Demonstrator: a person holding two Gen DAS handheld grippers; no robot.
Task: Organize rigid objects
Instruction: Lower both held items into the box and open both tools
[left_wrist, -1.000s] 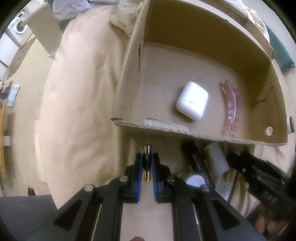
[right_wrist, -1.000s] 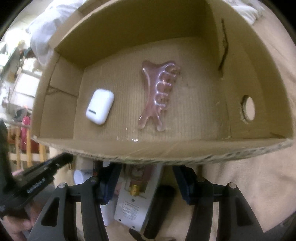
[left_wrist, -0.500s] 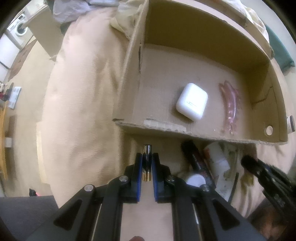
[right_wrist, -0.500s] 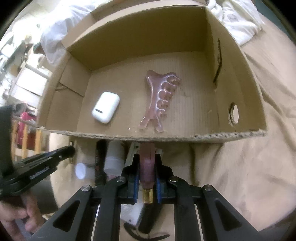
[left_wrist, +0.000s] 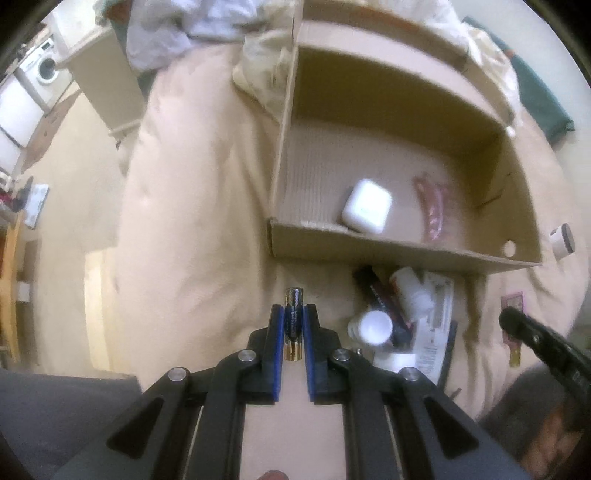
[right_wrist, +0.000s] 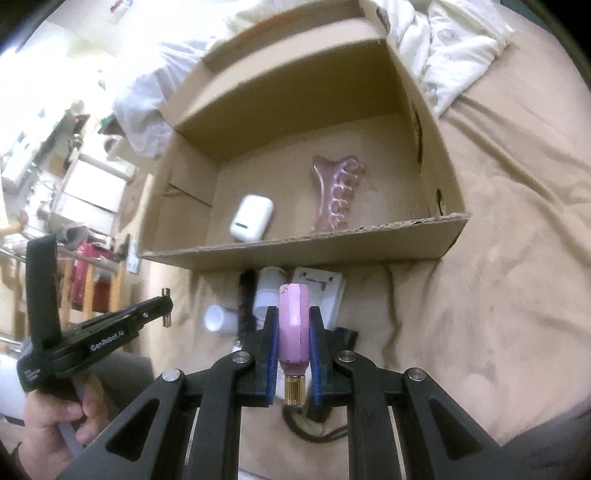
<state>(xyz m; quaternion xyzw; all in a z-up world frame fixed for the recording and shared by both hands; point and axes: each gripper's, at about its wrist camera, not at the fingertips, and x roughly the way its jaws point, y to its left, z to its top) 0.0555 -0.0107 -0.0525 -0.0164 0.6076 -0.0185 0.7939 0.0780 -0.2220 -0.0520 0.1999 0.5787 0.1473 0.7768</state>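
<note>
My left gripper (left_wrist: 293, 314) is shut on a small battery (left_wrist: 293, 325) and holds it above the bedspread, short of the cardboard box (left_wrist: 399, 254). My right gripper (right_wrist: 293, 314) is shut on a pink bottle with a gold cap (right_wrist: 293, 325), lifted above the pile in front of the box (right_wrist: 295, 251). Inside the box lie a white earbud case (left_wrist: 366, 211) (right_wrist: 252, 217) and a pink comb-shaped massager (left_wrist: 432, 210) (right_wrist: 338, 192). The left gripper with its battery also shows in the right wrist view (right_wrist: 166, 308).
In front of the box lie a black tube (left_wrist: 380, 299), white bottles (left_wrist: 371, 326), a flat white packet (left_wrist: 434, 321) and a black cord (right_wrist: 314, 428). Clothes (right_wrist: 447, 48) are heaped behind the box. A small white jar (left_wrist: 562, 242) sits right of it.
My right gripper closed on the pink bottle and lifted it off the pile, backing away from the box. My left gripper drew back a little, still holding the battery.
</note>
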